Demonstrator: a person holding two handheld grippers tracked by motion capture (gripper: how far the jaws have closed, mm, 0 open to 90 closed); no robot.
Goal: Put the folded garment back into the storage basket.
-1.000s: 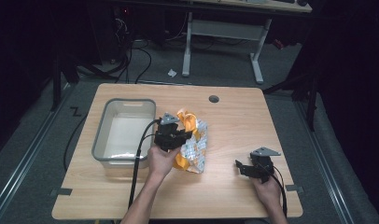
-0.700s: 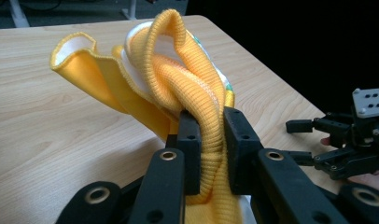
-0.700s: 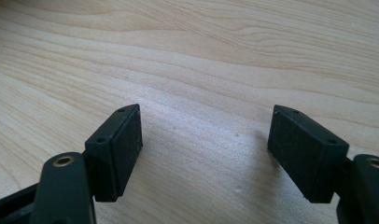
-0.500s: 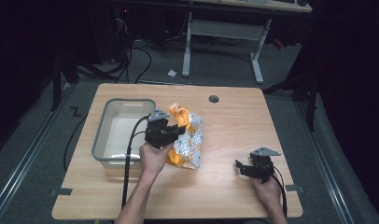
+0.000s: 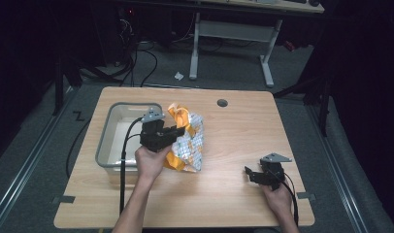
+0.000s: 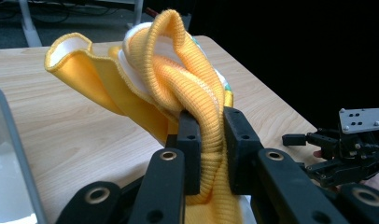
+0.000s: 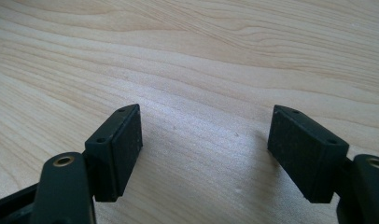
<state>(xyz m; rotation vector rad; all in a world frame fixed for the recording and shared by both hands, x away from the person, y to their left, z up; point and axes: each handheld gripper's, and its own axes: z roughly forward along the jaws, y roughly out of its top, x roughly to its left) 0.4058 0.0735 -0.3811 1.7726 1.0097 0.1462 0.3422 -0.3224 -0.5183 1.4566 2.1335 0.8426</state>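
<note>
Leftward is where the left gripper (image 5: 178, 132) has drifted, carrying the cloth (image 5: 188, 143) closer to the bin (image 5: 104, 145); a second ago it sat nearer the table's middle. Its jaws are clamped on a thick orange ribbed fold, and the rest of the bundle, orange with a white patterned side, hangs to the right of the bin's rim with its lower end seemingly touching the table (image 5: 234, 194). The right gripper (image 5: 255, 174) rests low near the front right corner, jaws spread wide with nothing but bare wood between them.

From where I stand, the risk is the grip itself. Only one rolled edge is pinched, so the loose folds could snag on the bin's rim or drag across the wood if the hand swings over too low. The fold might also slide out of the jaws, since the knit looks soft and springy.

Whether the bundle is one garment or several I cannot tell; the folds hide that. The bin's inside is partly covered by the hand (image 5: 151, 160) and looks pale and bare otherwise.
</note>
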